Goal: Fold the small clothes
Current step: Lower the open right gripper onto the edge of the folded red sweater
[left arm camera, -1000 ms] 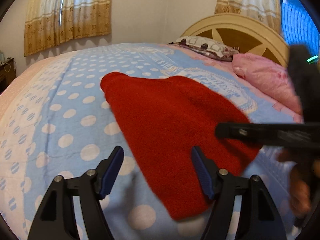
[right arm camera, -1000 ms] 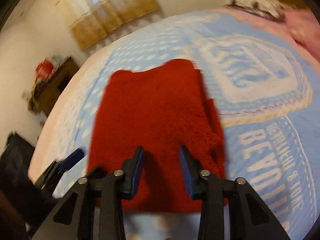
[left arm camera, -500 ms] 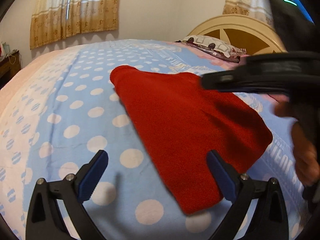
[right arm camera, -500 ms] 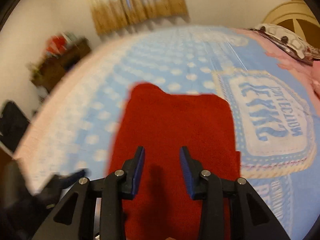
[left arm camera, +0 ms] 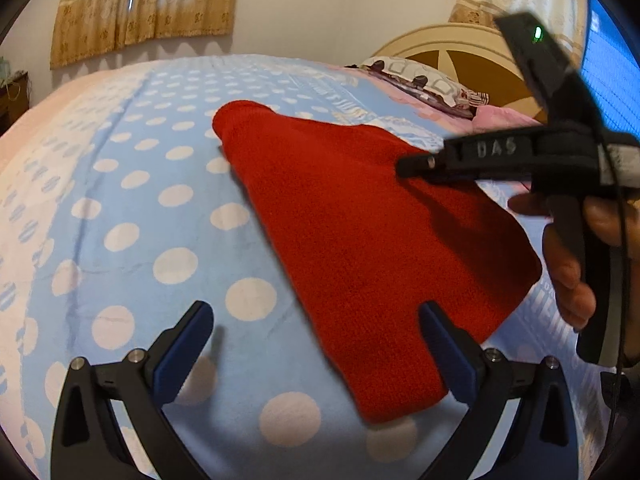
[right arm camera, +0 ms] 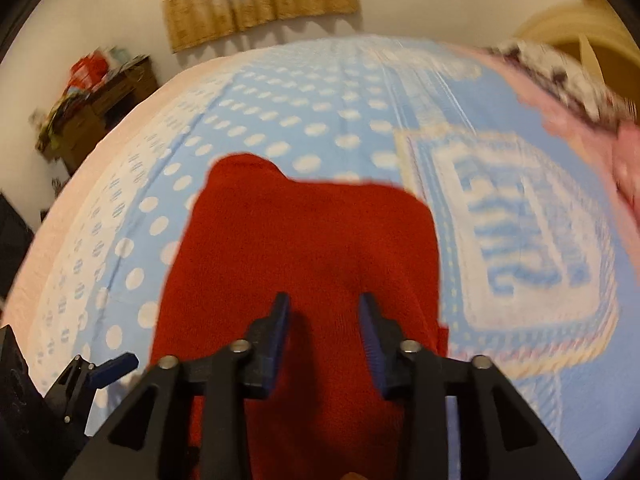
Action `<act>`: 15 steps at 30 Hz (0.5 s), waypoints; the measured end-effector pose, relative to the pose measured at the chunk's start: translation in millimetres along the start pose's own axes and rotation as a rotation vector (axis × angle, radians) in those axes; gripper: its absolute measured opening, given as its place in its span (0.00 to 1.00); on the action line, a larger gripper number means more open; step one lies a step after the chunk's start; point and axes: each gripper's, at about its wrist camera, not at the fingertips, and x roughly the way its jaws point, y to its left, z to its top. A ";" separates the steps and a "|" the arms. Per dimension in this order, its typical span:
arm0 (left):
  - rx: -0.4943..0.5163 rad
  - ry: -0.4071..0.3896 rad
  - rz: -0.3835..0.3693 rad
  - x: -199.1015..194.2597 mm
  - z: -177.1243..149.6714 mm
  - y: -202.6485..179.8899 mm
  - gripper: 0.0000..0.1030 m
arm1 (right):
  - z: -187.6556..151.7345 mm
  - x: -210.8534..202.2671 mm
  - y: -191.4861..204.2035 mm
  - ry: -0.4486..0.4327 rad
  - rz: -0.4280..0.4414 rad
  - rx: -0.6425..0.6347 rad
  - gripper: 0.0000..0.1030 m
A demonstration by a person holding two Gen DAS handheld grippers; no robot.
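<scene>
While motion blur smears the far pillows (right arm camera: 560,68), the red garment (left arm camera: 360,232) lies folded flat on the dotted blue bedspread (left arm camera: 132,208), its near edge cut off behind the right claw (right arm camera: 324,320), whose jaws are opening, pinching nothing; the left claw (left arm camera: 316,344) stands spread wide, empty, just beside the garment's near corner

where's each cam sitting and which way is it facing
Left wrist: on the left tongs, looking down across the bed toward the headboard; both blue pads stand wide, and a hand holds the right tongs at right.
Right wrist: on the right tongs, jaws opening, nothing between them, above the red cloth; the left tongs show at lower left.
Both share the red cloth, the bed and the curtains.
</scene>
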 end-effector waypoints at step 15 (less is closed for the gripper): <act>-0.030 0.034 -0.038 5.7 -0.9 3.2 1.00 | 6.0 43.2 -34.1 0.071 -0.051 0.022 0.41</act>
